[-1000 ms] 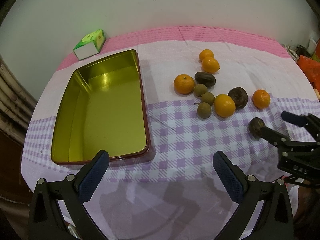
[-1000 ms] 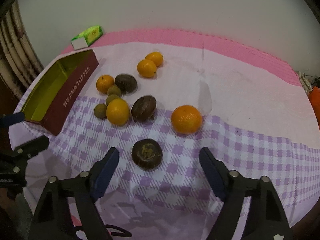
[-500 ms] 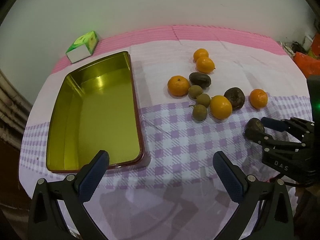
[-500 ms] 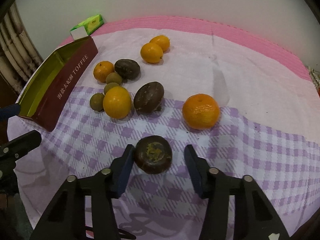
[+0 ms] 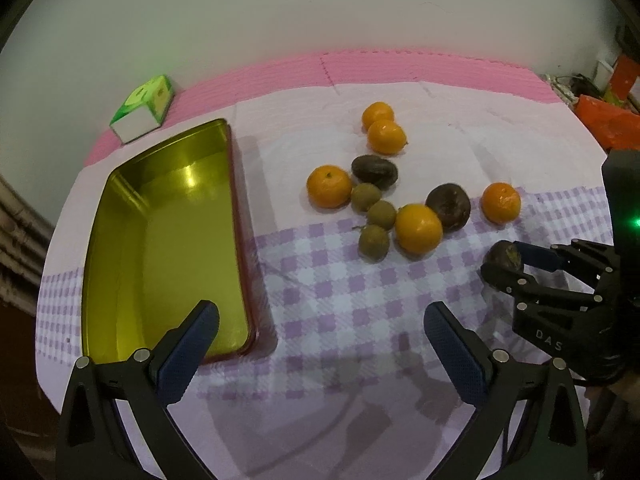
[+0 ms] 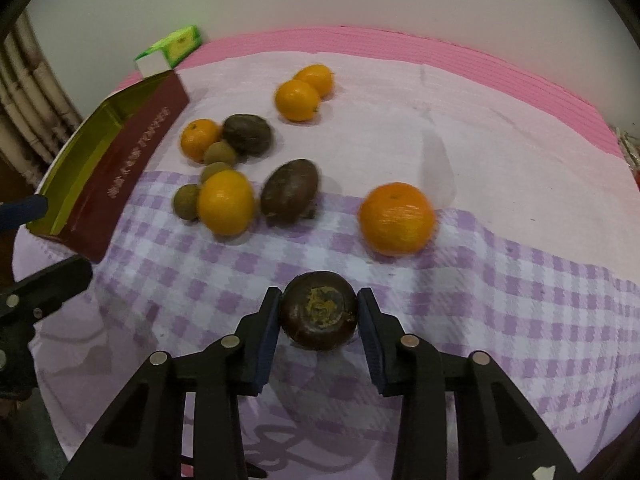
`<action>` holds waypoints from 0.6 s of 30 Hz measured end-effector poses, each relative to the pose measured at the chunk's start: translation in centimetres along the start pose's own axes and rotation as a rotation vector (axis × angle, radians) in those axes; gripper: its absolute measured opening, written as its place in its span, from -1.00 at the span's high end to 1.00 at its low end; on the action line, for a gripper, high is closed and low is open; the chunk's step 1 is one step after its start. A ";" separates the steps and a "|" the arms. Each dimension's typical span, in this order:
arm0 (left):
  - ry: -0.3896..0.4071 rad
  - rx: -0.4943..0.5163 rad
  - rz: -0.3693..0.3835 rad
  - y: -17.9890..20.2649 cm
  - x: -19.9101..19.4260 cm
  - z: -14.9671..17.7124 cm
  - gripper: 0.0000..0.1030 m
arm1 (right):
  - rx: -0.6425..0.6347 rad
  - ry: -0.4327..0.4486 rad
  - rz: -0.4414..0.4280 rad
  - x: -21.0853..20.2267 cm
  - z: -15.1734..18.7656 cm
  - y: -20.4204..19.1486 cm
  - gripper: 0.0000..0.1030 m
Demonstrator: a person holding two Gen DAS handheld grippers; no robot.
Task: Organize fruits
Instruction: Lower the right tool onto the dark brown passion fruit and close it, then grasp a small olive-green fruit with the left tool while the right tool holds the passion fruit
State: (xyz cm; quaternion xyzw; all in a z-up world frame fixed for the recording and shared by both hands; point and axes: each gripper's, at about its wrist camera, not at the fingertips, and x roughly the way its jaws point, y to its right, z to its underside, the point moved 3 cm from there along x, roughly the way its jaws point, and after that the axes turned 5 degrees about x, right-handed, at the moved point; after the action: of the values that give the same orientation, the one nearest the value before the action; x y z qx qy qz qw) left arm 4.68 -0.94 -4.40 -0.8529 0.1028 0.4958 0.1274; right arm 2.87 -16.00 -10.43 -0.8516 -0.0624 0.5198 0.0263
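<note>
My right gripper [image 6: 318, 314] is shut on a dark brown round fruit [image 6: 318, 310] just above the checked cloth; it also shows at the right of the left wrist view [image 5: 502, 258]. Several oranges, such as one [image 6: 396, 218] and another [image 5: 418, 228], two more dark fruits [image 6: 290, 192] [image 5: 374, 170] and three small brown-green fruits [image 5: 374, 242] lie clustered mid-table. An empty gold tin [image 5: 160, 240] with dark red walls [image 6: 120, 176] lies at the left. My left gripper [image 5: 320, 340] is open and empty, near the tin's front corner.
A green and white carton [image 5: 144, 108] stands behind the tin by the wall. The pink mat [image 5: 400, 68] borders the table's far edge. Orange clutter [image 5: 608, 120] sits off the right edge. Ribbed bamboo-like poles [image 6: 24, 92] stand at the left.
My right gripper has closed its fingers onto the dark brown fruit. The left gripper has drifted slightly, still open.
</note>
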 end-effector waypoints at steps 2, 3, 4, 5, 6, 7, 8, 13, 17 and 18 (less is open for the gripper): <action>-0.006 0.010 0.014 0.3 0.3 -0.4 -0.75 | 0.028 -0.005 0.010 -0.1 -0.1 0.8 0.31; -0.011 0.012 0.022 0.3 0.5 -0.6 -0.70 | 0.046 -0.009 0.013 -0.1 -0.2 1.3 0.31; -0.015 0.013 0.031 0.3 0.7 -0.8 -0.68 | 0.061 -0.013 0.011 -0.1 -0.2 1.7 0.31; -0.019 0.015 0.040 0.3 1.0 -1.0 -0.63 | 0.073 -0.014 0.007 -0.1 -0.2 1.9 0.31; -0.023 0.017 0.046 0.4 1.1 -1.2 -0.59 | 0.084 -0.017 0.004 -0.1 -0.3 2.1 0.31; -0.027 0.020 0.053 0.4 1.3 -1.3 -0.58 | 0.089 -0.018 0.003 -0.1 -0.3 2.2 0.31; -0.029 0.028 0.062 0.5 1.5 -1.6 -0.54 | 0.091 -0.019 0.002 -0.2 -0.2 2.3 0.31; -0.034 0.060 0.085 0.7 2.6 -2.5 -0.37 | 0.096 -0.019 -0.002 -0.3 -0.1 2.3 0.31; -0.051 0.088 0.113 1.0 3.8 -3.1 -0.15 | 0.106 -0.020 -0.010 -0.3 -0.1 2.4 0.30; -0.058 0.088 0.115 1.0 4.1 -3.1 -0.11 | 0.109 -0.020 -0.012 -0.2 -0.1 2.4 0.30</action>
State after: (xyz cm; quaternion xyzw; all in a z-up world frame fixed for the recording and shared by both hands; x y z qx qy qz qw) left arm 8.95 -3.11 -6.61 -0.8245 0.1697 0.5216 0.1389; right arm 3.07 -18.39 -10.43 -0.8433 -0.0394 0.5306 0.0750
